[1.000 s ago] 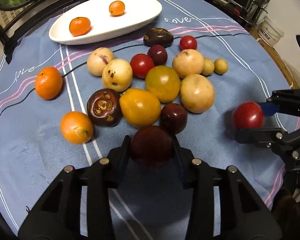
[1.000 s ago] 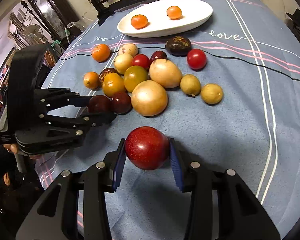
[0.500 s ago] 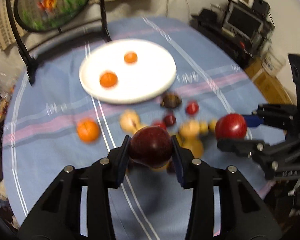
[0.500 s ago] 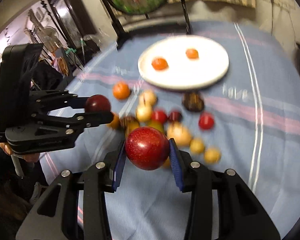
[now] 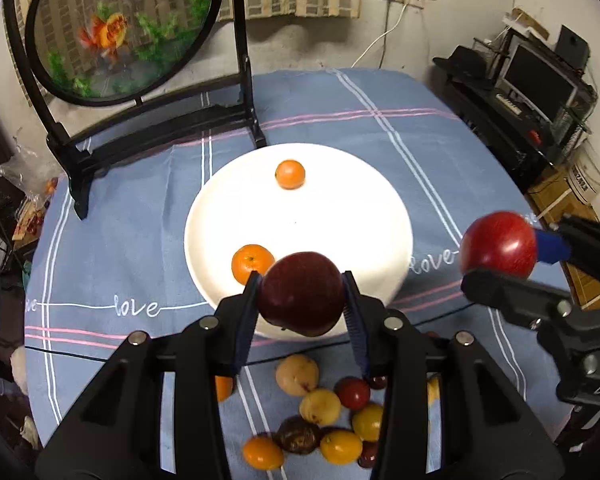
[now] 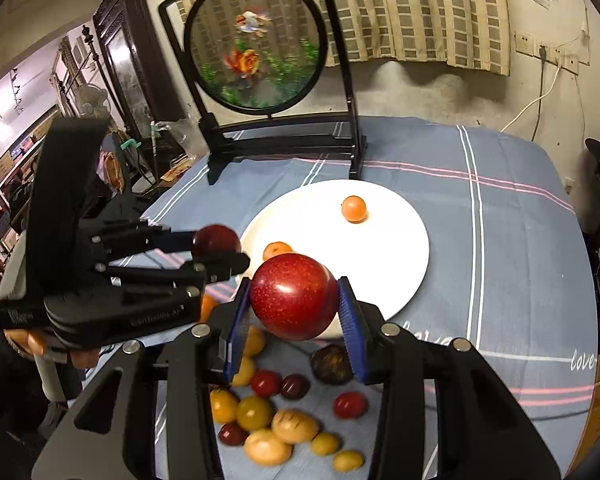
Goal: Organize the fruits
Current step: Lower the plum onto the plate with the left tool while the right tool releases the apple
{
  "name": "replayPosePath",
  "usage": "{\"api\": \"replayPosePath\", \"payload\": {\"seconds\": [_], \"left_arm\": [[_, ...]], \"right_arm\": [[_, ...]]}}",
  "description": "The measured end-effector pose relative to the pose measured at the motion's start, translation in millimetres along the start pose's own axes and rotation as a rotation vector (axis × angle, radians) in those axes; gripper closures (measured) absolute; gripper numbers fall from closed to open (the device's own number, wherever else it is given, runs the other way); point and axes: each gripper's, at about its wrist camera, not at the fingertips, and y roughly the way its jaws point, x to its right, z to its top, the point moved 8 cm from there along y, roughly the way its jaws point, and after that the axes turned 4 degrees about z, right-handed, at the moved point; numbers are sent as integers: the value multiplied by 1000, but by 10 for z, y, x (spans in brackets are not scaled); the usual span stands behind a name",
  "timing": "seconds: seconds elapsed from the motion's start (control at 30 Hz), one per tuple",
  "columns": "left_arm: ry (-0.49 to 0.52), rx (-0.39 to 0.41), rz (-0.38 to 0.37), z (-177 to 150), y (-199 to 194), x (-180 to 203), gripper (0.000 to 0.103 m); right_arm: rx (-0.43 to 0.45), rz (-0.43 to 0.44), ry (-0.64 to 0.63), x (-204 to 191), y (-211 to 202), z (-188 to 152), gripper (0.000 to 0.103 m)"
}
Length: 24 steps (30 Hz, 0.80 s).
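Left wrist view: the left gripper [image 5: 302, 294] pinches a dark red plum [image 5: 301, 293] between its blue pads, lifted clear of the tabletop [image 5: 100, 248], with the near edge of the white plate [image 5: 332, 216] just behind it. Below and behind its fingers lies the loose fruit pile [image 5: 324, 416], yellow, tan, red and dark pieces close together on the blue cloth. On the plate sit 2 oranges: the nearer orange [image 5: 249, 262] just left of the held plum, the farther orange [image 5: 290, 174] well beyond it. To the right, the right gripper [image 5: 500, 258] reaches in from the side, clamped on a bright red plum [image 5: 498, 244] held in the air beside the plate. Farthest off stands a round fish screen [image 5: 116, 28] on a black frame at the tabletop's back edge. In the right wrist view, the right gripper [image 6: 294, 298] has its pads pressed on the speckled bright red plum [image 6: 294, 296], above the plate's [image 6: 380, 248] near rim; the left gripper [image 6: 220, 248] is to its left, holding its dark fruit just beside the plate. A person's hand [image 6: 32, 340] grips the left gripper's handle, only partly visible.
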Motion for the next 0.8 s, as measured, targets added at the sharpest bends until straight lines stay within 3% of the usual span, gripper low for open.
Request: {"api": "replayPosePath", "payload": {"seconds": [0.3, 0.8], "left_arm": [[-16, -45, 22, 10, 335, -65, 63], [-9, -78, 37, -51, 521, -75, 63]], "right_arm": [[-22, 6, 29, 168, 206, 67, 61], [-65, 7, 54, 236, 367, -66, 61]]}}
